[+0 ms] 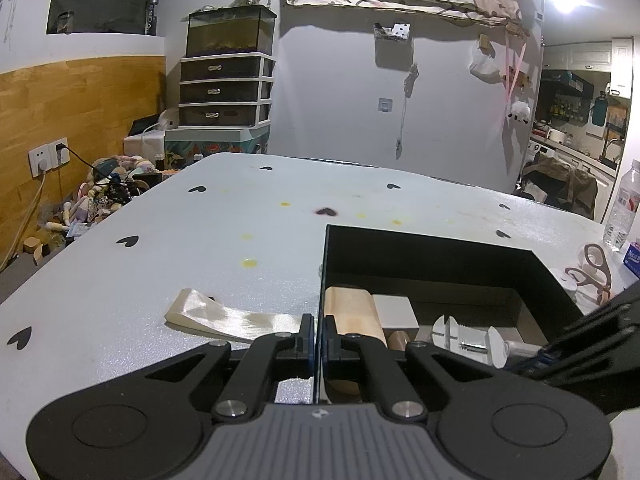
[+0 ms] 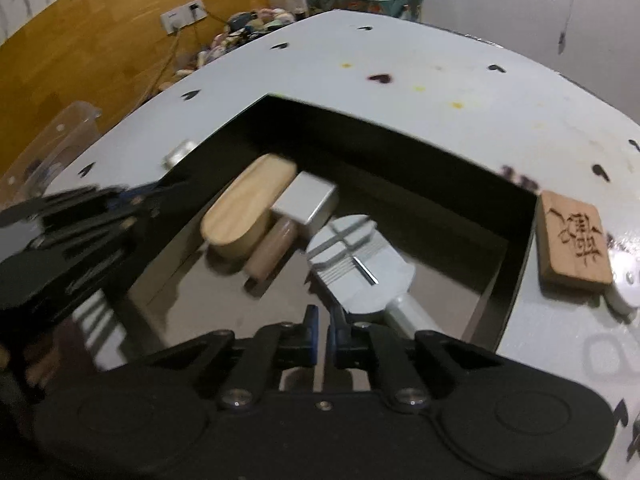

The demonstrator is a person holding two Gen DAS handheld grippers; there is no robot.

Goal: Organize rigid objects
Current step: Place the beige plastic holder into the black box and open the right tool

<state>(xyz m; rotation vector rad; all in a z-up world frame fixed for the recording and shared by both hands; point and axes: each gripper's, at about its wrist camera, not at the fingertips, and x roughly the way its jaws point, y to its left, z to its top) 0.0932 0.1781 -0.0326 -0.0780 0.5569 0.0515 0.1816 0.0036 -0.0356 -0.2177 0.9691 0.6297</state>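
Observation:
A black open box (image 1: pixel 440 256) (image 2: pixel 360 132) sits on the white table. Inside lie a rounded wooden block (image 1: pixel 352 308) (image 2: pixel 244 208), a white cuboid (image 1: pixel 396 312) (image 2: pixel 308 200), a small wooden cylinder (image 1: pixel 398 340) (image 2: pixel 272 256) and a white plastic tool (image 1: pixel 472 338) (image 2: pixel 356 264). My left gripper (image 1: pixel 319 340) is shut on the box's left wall. My right gripper (image 2: pixel 323 332) is shut and empty, over the box just behind the white tool. It also shows at the right edge of the left wrist view (image 1: pixel 588 344).
A glossy cream strip (image 1: pixel 228 318) lies on the table left of the box. A carved wooden tile (image 2: pixel 572 240) and a white piece (image 2: pixel 624 300) lie right of the box. Brown scissors (image 1: pixel 592 268), a water bottle (image 1: pixel 624 208) and a clear plastic stand (image 2: pixel 52 148) sit near the table edges.

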